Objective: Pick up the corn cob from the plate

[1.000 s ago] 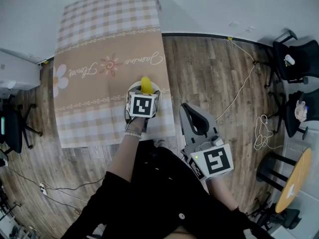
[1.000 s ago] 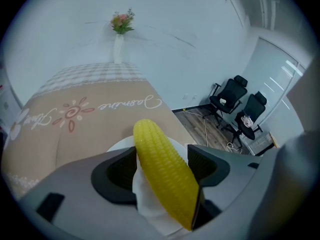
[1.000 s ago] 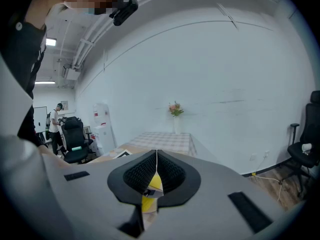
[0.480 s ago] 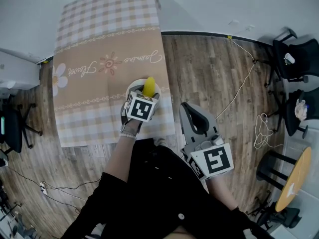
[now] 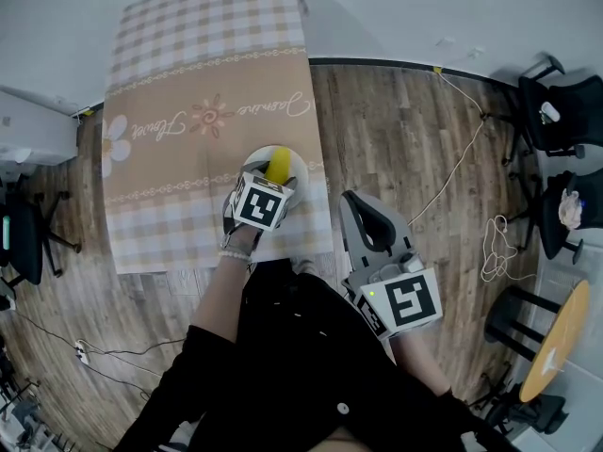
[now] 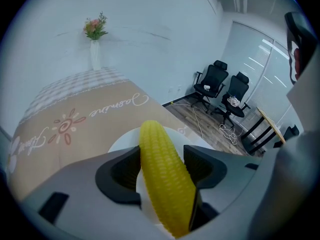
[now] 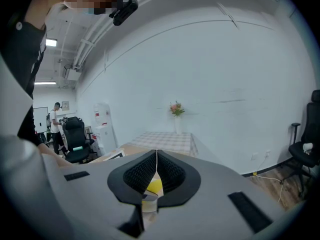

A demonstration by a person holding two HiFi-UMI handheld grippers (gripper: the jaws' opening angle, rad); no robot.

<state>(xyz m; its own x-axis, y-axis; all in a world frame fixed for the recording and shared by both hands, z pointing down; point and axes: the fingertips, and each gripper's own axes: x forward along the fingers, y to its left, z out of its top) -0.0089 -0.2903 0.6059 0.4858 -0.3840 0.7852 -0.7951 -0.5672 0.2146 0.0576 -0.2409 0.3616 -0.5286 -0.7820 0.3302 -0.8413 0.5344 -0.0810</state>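
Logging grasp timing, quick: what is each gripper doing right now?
Left gripper: closing around the corn cob, not yet clamped.
Right gripper: closed, empty.

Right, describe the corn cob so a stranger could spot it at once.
Find the table under the beige checked cloth. At its near edge sits a white plate; the corn cob lies on it, between the closing left tongs. It is the only yellow, ridged thing there.

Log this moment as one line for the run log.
left tongs: closing around corn cob, not yet clamped | corn cob: on plate | right tongs: shut, empty
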